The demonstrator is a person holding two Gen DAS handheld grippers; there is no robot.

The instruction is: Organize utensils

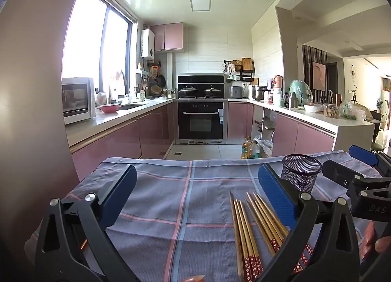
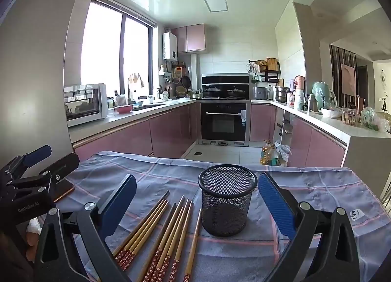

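Both claws, left gripper (image 1: 198, 191) and right gripper (image 2: 196, 199), gape wide, empty; chopsticks (image 2: 168, 230) lie loose beside mesh cup (image 2: 227, 199), seemingly empty, upright to receive them.

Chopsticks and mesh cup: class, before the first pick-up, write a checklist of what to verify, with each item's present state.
1. Left gripper open, nothing between the fingers: ok.
2. Right gripper open, holding nothing: ok.
3. Mesh cup upright on the checked cloth, mouth clear: ok.
4. Chopsticks all lying flat beside the cup, none inside it: ok.
5. Chopsticks separated enough to take one alone: not ok, they lie bunched.
6. Cup fully empty: cannot tell.
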